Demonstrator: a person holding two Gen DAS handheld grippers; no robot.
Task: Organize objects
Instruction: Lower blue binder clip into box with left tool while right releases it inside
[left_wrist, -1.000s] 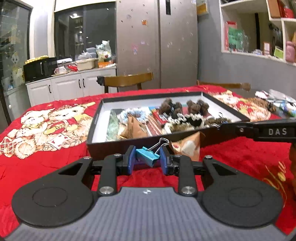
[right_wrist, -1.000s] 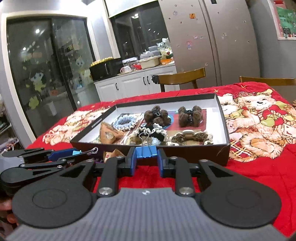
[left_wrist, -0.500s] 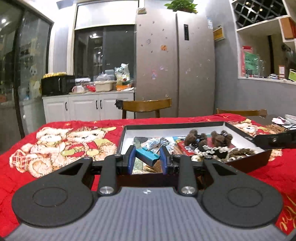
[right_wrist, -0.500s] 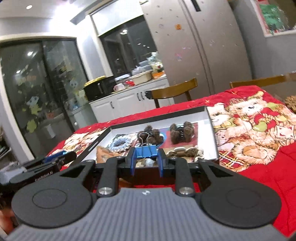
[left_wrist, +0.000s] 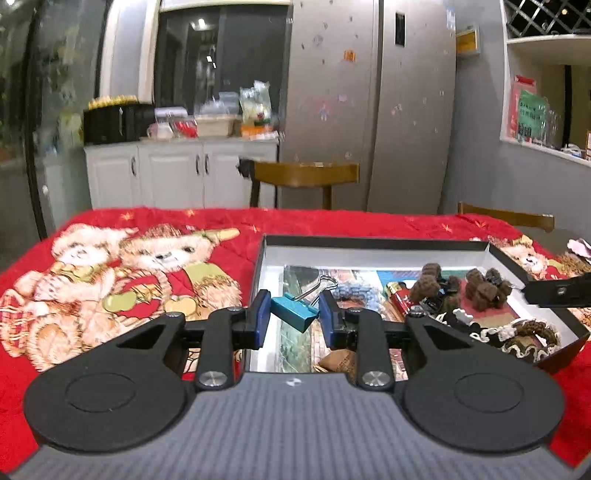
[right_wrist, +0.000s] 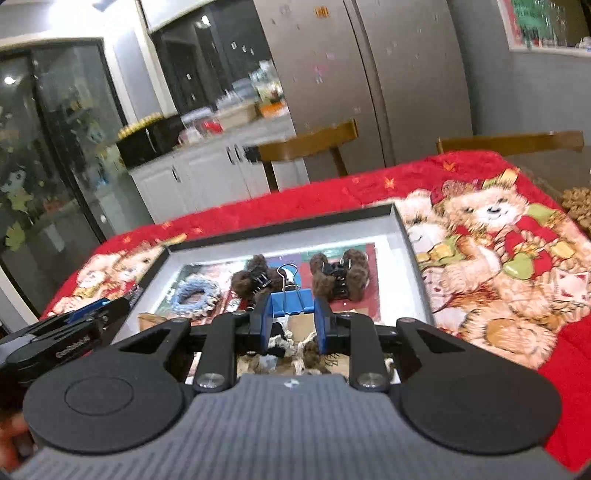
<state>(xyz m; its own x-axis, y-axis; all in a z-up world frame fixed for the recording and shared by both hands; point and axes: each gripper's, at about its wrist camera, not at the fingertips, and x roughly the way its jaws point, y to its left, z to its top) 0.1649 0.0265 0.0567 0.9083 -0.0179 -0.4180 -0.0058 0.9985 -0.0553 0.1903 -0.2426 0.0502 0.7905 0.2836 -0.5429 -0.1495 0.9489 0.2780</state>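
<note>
My left gripper (left_wrist: 294, 314) is shut on a teal binder clip (left_wrist: 295, 314), held tilted above the left part of the black box (left_wrist: 369, 242). My right gripper (right_wrist: 291, 314) is shut on a blue binder clip (right_wrist: 290, 303), held above the near middle of the same box (right_wrist: 288, 225). The box holds brown furry hair clips (right_wrist: 338, 275), a blue scrunchie (right_wrist: 195, 293), lace-trimmed hair ties (left_wrist: 524, 338) and printed cards. The left gripper shows at the left edge of the right wrist view (right_wrist: 92, 319); the right gripper's tip shows at the right edge of the left wrist view (left_wrist: 557, 291).
The box sits on a red bear-print tablecloth (left_wrist: 129, 266). Wooden chairs (left_wrist: 306, 177) stand behind the table, with a steel fridge (left_wrist: 369, 110) and white cabinets (left_wrist: 177, 173) beyond. Shelves (left_wrist: 546, 92) hang on the right wall.
Both grippers have risen and moved forward over the box, each still holding its clip. The views now look down into the box from higher up.
</note>
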